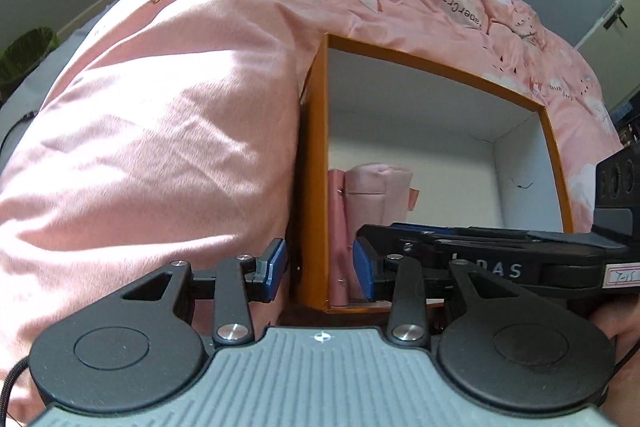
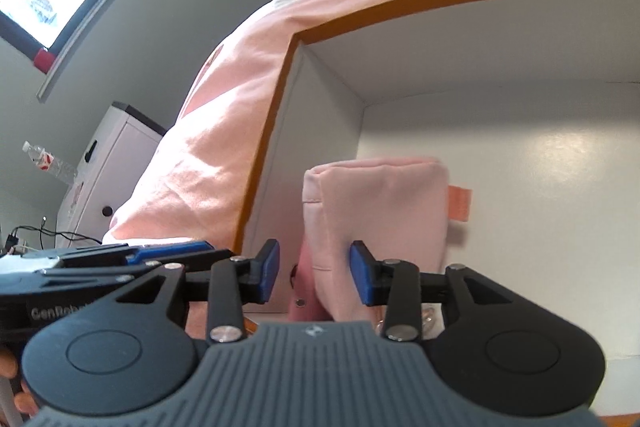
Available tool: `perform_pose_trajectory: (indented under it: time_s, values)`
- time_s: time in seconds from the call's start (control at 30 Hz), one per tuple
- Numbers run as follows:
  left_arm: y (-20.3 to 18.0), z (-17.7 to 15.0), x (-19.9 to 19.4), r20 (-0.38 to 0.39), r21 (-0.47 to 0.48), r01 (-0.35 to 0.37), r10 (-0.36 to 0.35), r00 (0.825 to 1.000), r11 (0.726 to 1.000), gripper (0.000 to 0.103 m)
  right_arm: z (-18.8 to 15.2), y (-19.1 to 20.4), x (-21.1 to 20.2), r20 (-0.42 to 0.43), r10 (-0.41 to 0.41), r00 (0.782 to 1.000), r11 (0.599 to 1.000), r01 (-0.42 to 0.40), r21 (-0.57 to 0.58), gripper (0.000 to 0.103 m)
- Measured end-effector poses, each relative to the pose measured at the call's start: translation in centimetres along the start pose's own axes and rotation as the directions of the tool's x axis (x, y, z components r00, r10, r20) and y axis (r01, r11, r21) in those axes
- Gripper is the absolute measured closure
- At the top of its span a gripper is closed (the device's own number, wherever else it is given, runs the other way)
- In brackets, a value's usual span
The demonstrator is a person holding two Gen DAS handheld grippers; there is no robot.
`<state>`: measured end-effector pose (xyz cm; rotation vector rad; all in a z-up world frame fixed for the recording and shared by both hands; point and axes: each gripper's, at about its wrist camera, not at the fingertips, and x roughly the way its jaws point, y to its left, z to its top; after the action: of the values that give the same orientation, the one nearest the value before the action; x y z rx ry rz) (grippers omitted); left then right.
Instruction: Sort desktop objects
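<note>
Pink printed bedding heaped left of and behind orange-rimmed white box. Pink fabric pouch stands inside box near left wall, slim pink item beside it. Left gripper straddles box's left wall, fingers wide, holding nothing. Right gripper fingers wide, flanking pouch's near edge; contact unclear. White cabinet, water bottle beyond.

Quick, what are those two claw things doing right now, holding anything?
Left gripper: jaws open, straddling the orange box's wall edge, not clamped.
Right gripper: jaws open around the pink pouch in the box, not closed on it yet.
</note>
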<state>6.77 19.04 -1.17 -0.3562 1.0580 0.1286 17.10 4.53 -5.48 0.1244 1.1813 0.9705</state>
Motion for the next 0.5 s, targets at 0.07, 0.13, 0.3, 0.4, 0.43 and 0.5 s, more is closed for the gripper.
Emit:
perform_pose_trajectory:
  time_s: [0.07,0.13,0.3,0.4,0.43,0.5]
  values:
    - [0.4,-0.1,0.2,0.001,-0.017,-0.013,0.013,1.000,1.000,0.061,-0.2,0.0,1.0,-0.021,0.009,1.000,1.000,-0.009,0.010,0.061]
    - [0.6,-0.3,0.3,0.000,-0.021,-0.022,0.022,1.000,1.000,0.061,-0.6,0.2,1.2,-0.011,-0.045,0.999,0.999,0.044,-0.023,0.061]
    - [1.0,-0.5,0.6,-0.007,-0.034,-0.009,0.008,1.000,0.999,0.061,-0.9,-0.6,0.3,0.014,-0.029,0.999,0.999,0.029,-0.019,0.055]
    - [1.0,-0.6,0.6,-0.004,-0.038,0.000,0.000,1.000,0.999,0.061,-0.7,-0.6,0.1,0.031,-0.119,0.992,0.990,0.121,-0.069,0.049]
    - [1.1,-0.6,0.5,-0.002,-0.039,0.001,-0.001,1.000,0.999,0.061,-0.5,-0.6,0.1,0.034,-0.146,0.989,0.985,0.149,-0.084,0.049]
    - [1.2,-0.7,0.4,0.001,-0.045,0.003,-0.003,1.000,0.999,0.061,-0.2,-1.2,-0.2,0.042,-0.174,0.984,0.981,0.177,-0.079,0.049]
